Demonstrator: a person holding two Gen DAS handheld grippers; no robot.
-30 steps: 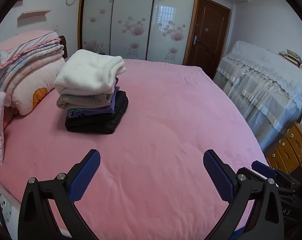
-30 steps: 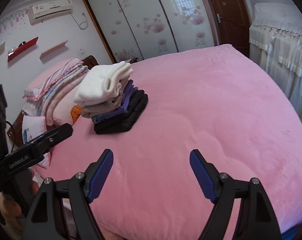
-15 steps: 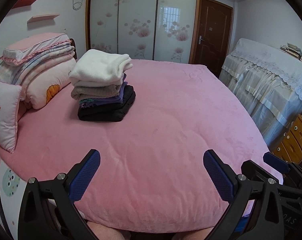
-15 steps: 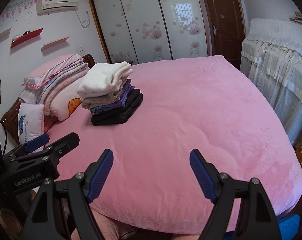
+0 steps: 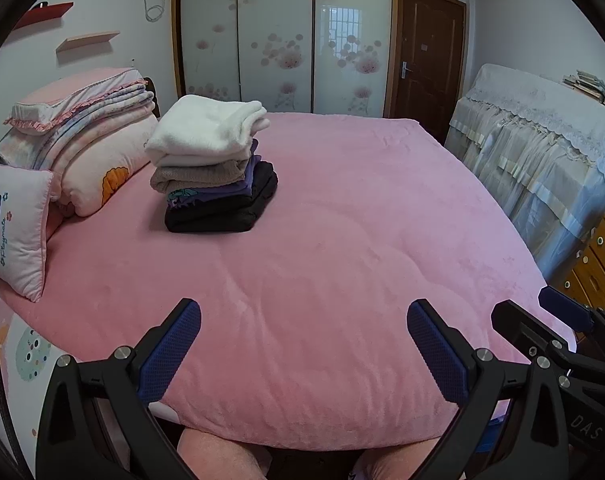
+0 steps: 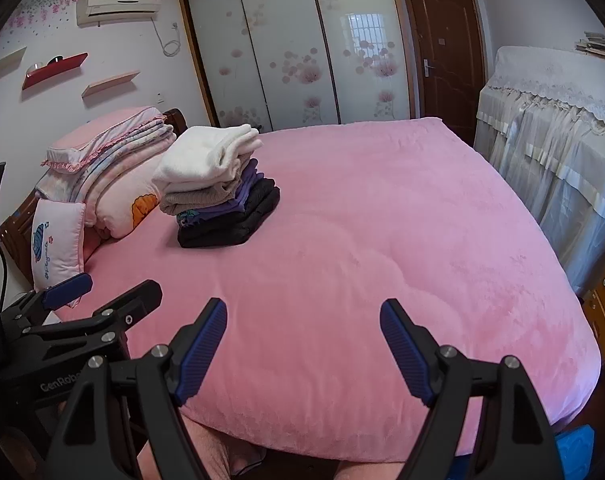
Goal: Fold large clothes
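Note:
A stack of folded clothes (image 5: 214,168) sits on the pink bed (image 5: 342,240) at the far left: white on top, then beige, purple and black. It also shows in the right wrist view (image 6: 218,188). My left gripper (image 5: 302,344) is open and empty, held above the bed's near edge. My right gripper (image 6: 302,344) is open and empty, also above the near edge. The right gripper shows at the right of the left wrist view (image 5: 562,328), and the left gripper at the left of the right wrist view (image 6: 82,304).
Folded quilts and pillows (image 5: 78,144) lie at the bed's left end, with a small pink cushion (image 5: 18,232) in front. A lace-covered cabinet (image 5: 542,152) and wooden drawers (image 5: 598,272) stand on the right. Wardrobe doors (image 5: 282,40) and a brown door (image 5: 426,52) are behind.
Both grippers have pulled back away from the bed and the stack. The bed's near edge and my knees now show below. Both stay open.

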